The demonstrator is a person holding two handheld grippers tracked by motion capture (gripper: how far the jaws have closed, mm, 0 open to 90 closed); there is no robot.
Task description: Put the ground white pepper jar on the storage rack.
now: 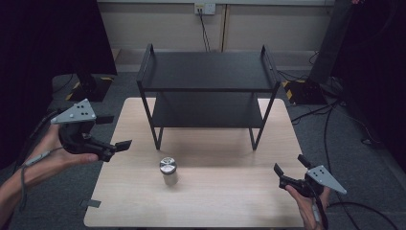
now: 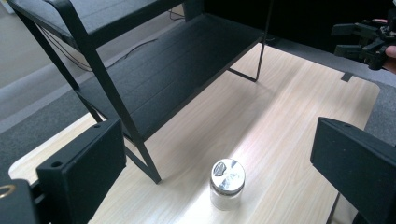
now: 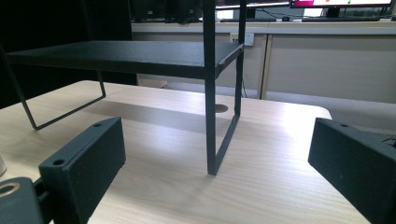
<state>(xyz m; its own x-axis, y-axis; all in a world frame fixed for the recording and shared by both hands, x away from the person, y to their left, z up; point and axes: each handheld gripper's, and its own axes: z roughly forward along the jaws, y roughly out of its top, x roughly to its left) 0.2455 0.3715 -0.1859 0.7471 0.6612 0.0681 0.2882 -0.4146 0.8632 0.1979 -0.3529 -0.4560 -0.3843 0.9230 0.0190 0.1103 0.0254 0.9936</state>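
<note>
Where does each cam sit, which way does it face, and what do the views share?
High view: above the person's side, looking forward and down at the table, shelf rack and jar; both forearms, left gripper and right gripper show.
Left gripper view: on the left gripper, facing rightward across the table at the jar; its open jaws show, and the right gripper farther off.
Right gripper view: on the right gripper, low, facing the rack's right legs; its open jaws show.
Shared: the rack and table in all three.

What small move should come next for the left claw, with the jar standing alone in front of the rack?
Probably ease the left claw forward and down toward the jar. Its jaws stand wide open and empty, and the jar stands upright on the table, apart from the rack, with open space around it.
</note>
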